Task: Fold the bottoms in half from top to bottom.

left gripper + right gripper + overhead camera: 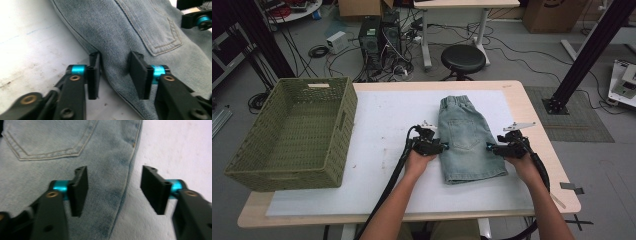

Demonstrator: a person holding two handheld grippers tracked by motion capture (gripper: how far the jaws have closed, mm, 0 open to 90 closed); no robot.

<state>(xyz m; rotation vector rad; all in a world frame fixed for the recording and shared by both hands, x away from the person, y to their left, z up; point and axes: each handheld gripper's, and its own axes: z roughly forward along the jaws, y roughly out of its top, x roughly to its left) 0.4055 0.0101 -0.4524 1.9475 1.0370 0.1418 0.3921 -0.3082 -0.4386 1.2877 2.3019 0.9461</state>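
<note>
High view: we have the shorts [467,140] lying flat mid-worktop [382,125], left gripper [438,146] at their left edge, right gripper [492,147] at the right edge. Left jaws straddle the hem edge, part-closed, not yet pinching; right jaws gape wider over the seam, holding nothing. Risk: uneven closure could catch only one denim layer, so the fabric slips or bunches when lifted.

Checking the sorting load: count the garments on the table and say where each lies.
1: denim shorts lie folded on the white mat, right of the green basket. Nothing shows inside the basket; its near wall hides some floor.
</note>
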